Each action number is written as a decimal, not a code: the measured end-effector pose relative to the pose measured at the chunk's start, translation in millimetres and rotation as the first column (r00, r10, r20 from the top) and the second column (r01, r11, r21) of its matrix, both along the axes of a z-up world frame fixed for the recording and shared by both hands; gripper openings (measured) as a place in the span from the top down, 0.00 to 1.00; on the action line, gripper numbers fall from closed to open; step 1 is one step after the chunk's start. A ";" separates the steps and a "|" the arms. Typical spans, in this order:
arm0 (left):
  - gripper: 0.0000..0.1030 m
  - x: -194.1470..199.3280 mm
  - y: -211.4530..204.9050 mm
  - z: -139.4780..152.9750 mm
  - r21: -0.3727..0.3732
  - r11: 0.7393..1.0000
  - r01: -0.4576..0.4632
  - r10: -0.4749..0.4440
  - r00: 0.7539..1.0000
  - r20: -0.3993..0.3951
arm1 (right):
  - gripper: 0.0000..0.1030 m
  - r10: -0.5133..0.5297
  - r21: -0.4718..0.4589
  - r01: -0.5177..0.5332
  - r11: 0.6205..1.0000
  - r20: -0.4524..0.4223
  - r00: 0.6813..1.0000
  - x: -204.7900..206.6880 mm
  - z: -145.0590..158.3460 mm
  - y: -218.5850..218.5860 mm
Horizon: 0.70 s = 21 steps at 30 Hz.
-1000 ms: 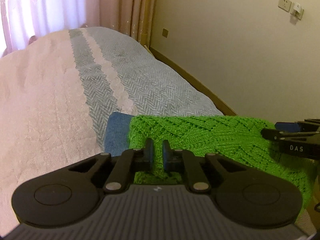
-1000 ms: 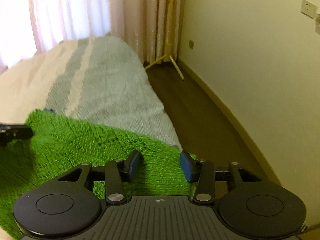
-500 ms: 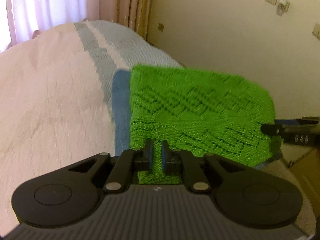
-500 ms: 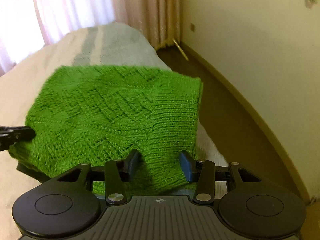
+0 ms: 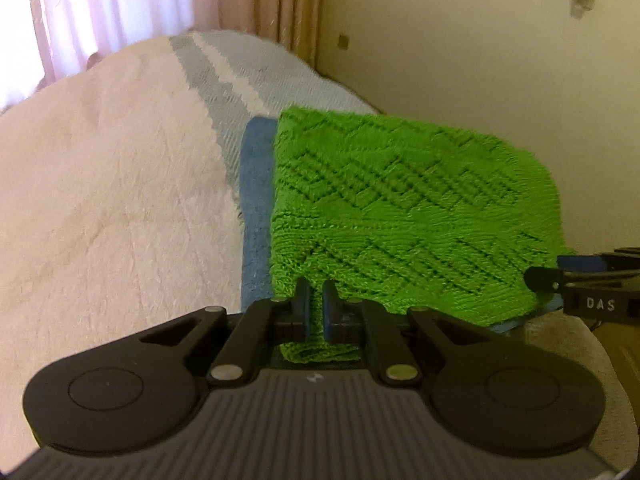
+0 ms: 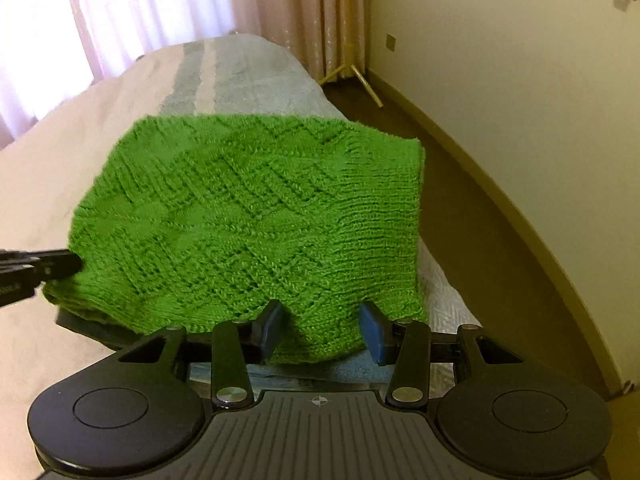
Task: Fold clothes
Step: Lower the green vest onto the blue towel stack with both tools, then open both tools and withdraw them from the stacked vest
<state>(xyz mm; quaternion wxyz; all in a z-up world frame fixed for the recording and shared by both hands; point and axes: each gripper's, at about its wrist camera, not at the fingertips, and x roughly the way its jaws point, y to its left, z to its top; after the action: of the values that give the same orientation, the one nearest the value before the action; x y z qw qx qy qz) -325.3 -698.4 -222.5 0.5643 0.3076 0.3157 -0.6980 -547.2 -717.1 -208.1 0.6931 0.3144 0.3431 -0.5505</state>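
Observation:
A folded green knit garment [image 5: 400,208] lies on a blue garment [image 5: 256,200] on the bed. My left gripper [image 5: 316,300] is shut on the knit's near left edge, with a fold of green pinched between its pads. At the right of this view my right gripper [image 5: 580,284] reaches the knit's near right corner. In the right wrist view the green knit [image 6: 260,208] drapes down between the spread fingers of my right gripper [image 6: 324,332], which is open. The left gripper [image 6: 40,266] touches the knit's left corner there.
The bed [image 5: 100,200] has a pale pink cover with a grey-blue herringbone strip [image 5: 280,76] along its right side. A brown floor [image 6: 480,208] and a cream wall [image 6: 520,60] lie beyond the bed's right edge. Curtains [image 6: 160,8] hang at the far end.
Both cameras have risen and tilted down over the knit. It showed as a low wide spread before; now it shows as a compact rectangle. Finger gaps are unchanged.

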 end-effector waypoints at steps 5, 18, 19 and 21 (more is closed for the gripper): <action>0.91 -6.8 2.8 25.2 0.030 0.999 -0.030 0.029 0.998 0.054 | 0.56 -0.013 0.045 0.011 0.999 0.044 0.999 -3.2 24.3 13.0; 0.65 -14.2 61.4 113.6 0.058 0.994 -0.094 0.088 0.992 0.092 | 0.19 -0.029 0.045 0.025 0.999 0.088 0.996 12.7 91.1 77.9; 0.62 -13.6 66.6 120.2 0.053 0.993 -0.102 0.096 0.991 0.097 | 0.17 -0.029 0.041 0.026 0.999 0.089 0.996 13.1 96.9 82.1; 0.59 -11.9 75.8 131.5 0.044 0.992 -0.115 0.110 0.988 0.108 | 0.10 -0.032 0.028 0.029 0.999 0.101 0.994 12.8 109.1 92.1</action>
<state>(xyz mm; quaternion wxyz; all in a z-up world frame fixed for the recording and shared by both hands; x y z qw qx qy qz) -337.3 -622.6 -91.0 0.6107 0.3398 0.3199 -0.6397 -534.4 -625.0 -99.0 0.6969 0.3564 0.3098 -0.5398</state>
